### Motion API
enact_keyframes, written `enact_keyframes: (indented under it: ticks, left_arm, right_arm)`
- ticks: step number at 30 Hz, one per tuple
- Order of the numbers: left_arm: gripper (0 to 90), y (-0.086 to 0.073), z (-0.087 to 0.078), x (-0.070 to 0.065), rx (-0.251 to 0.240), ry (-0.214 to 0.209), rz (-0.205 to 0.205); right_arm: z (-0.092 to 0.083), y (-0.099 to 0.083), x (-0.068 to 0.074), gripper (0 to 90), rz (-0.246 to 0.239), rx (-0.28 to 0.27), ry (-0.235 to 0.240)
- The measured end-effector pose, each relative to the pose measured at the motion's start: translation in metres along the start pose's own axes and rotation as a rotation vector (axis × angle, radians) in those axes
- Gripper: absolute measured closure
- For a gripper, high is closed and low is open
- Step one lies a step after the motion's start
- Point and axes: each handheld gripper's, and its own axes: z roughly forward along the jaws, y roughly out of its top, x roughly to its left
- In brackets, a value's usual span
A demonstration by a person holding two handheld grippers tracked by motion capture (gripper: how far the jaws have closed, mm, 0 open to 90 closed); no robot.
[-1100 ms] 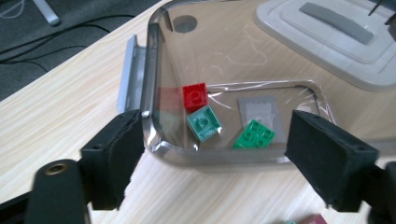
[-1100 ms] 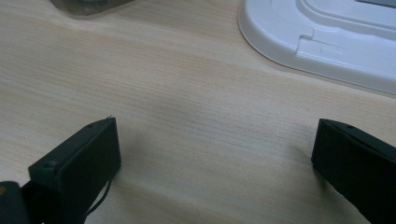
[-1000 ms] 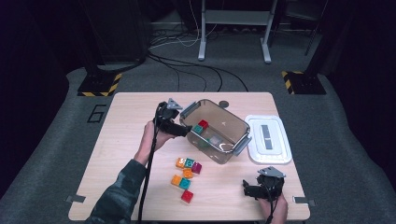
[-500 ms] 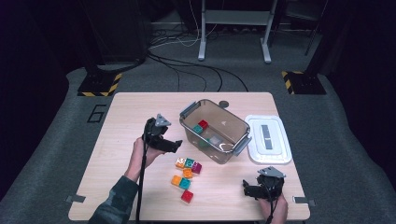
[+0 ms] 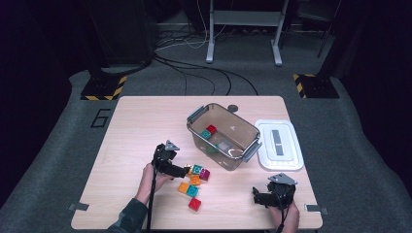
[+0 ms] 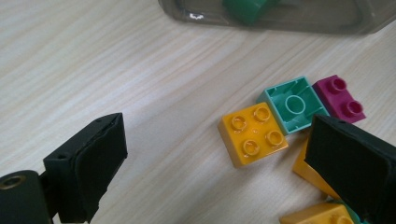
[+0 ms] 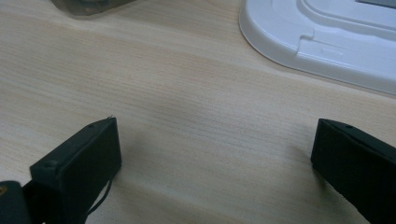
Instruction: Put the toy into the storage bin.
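Now, step in hand: the left claw [image 5: 187, 171] is down at the loose pile of toy bricks on the counter [image 5: 126, 136]; judging by the bricks already in the clear bin [image 5: 223, 138], the work is moving bricks into it, one at a time.
Left claw: released, its jaws have just been opening, nothing pressed between the pads; in the left gripper view the orange brick [image 6: 252, 133] lies between them, with other bricks under the right-hand jaw.
Right claw [image 5: 260, 196]: released and bare, resting low at the counter's near right edge.
Next move: likely to centre on the orange brick alone, then close on its flat sides.
Bricks: glossy hard plastic, square, studded; the teal brick [image 6: 292, 104] lies hollow side up, touching the magenta brick [image 6: 339, 97].
Counter: pale wood grain, matte.
Bin: smoky transparent plastic with grey clip handles, just beyond the pile.
Lid [image 5: 279, 144]: white, smooth, rounded corners, flat beside the bin.
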Motion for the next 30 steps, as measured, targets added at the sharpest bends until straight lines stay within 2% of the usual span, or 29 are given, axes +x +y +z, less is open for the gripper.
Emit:
enact_keyframes:
  ticks: [3, 10, 21, 23, 26, 30]
  left_arm:
    - [5.0, -0.001, 0.008, 0.001, 0.005, 0.012, -0.018]
    - [5.4, 0.000, 0.020, 0.000, 0.021, 0.002, -0.046]
    - [6.2, -0.001, 0.015, 0.010, 0.014, 0.039, -0.067]
    - [5.9, -0.001, 0.013, 0.008, -0.009, -0.007, -0.059]
    - [3.5, 0.001, 0.015, 0.002, -0.003, -0.019, -0.035]
    - [7.0, 0.000, 0.019, -0.001, 0.011, -0.027, -0.033]
  right_arm:
    - [0.000, 0.000, 0.000, 0.5, -0.006, 0.002, 0.000]
    - [0.000, 0.000, 0.000, 0.5, -0.002, 0.001, 0.001]
    - [0.000, 0.000, 0.000, 0.5, -0.001, 0.000, 0.000]
    - [0.000, 0.000, 0.000, 0.6, -0.005, 0.002, 0.000]
    - [0.000, 0.000, 0.000, 0.5, -0.004, 0.001, 0.000]
    - [0.000, 0.000, 0.000, 0.5, 0.000, 0.000, 0.000]
